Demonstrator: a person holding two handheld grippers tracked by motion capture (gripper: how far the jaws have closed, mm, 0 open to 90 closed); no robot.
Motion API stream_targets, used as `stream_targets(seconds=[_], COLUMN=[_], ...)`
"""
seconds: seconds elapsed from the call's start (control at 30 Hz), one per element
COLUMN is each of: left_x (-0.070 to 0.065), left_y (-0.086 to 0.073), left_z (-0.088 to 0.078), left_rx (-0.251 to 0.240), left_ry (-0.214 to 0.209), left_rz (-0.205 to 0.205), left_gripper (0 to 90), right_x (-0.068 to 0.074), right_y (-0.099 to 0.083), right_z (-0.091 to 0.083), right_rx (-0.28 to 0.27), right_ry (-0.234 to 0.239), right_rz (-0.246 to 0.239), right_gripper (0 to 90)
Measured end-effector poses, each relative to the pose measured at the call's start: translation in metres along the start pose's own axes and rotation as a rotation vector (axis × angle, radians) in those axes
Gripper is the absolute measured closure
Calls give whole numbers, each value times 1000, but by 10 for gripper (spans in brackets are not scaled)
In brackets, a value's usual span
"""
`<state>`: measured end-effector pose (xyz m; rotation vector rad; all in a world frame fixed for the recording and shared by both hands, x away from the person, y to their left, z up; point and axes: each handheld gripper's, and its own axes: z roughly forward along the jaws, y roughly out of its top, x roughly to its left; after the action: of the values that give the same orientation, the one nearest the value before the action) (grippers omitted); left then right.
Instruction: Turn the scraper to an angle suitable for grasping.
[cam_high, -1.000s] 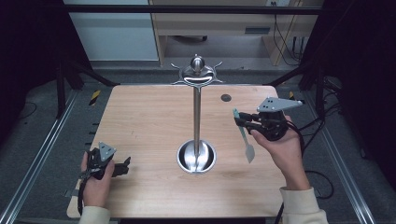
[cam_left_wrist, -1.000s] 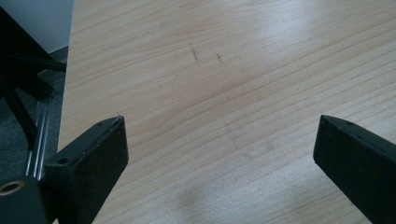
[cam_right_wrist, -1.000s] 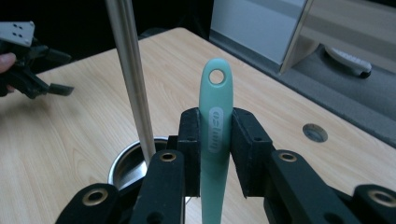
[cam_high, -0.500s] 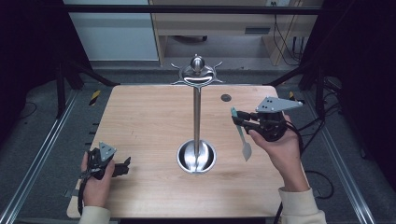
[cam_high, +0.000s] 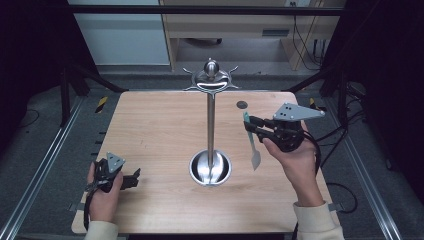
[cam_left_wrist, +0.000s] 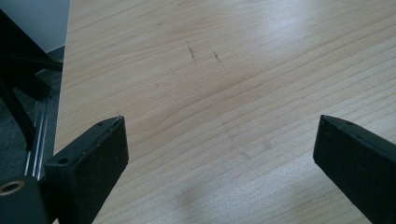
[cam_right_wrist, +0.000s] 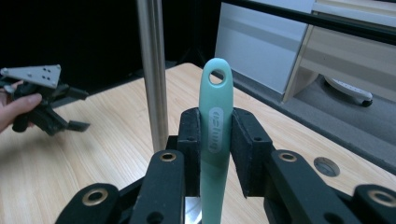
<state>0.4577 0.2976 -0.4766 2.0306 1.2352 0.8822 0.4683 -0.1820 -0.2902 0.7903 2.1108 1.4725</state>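
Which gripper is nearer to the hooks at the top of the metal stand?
Right. The right gripper, holding the teal utensil, is raised beside the pole, below the hooks. The left gripper rests low at the table's near-left corner.

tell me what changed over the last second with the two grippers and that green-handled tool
The right gripper, shut on the green-handled tool, has lifted it slightly and drawn it a bit farther back on the table, to the right of the steel stand; the blade hangs down, clear of the wood. Nothing was let go or newly grasped. The left gripper stays open and resting at the near left, and the stand has not moved.
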Motion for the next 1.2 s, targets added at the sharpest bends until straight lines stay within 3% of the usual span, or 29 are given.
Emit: stream_targets(seconds=[0.57,1.2], left_x=[0,0], left_y=[0,0], left_z=[0,0], left_rx=[-2,2], left_ry=[-3,1], left_rz=[-1,5], left_gripper=[30,31], right_x=[7,14], right_y=[5,21], right_z=[-1,-18], right_rx=[-40,-158], right_ry=[23,54], right_rz=[4,19], right_gripper=[743,743])
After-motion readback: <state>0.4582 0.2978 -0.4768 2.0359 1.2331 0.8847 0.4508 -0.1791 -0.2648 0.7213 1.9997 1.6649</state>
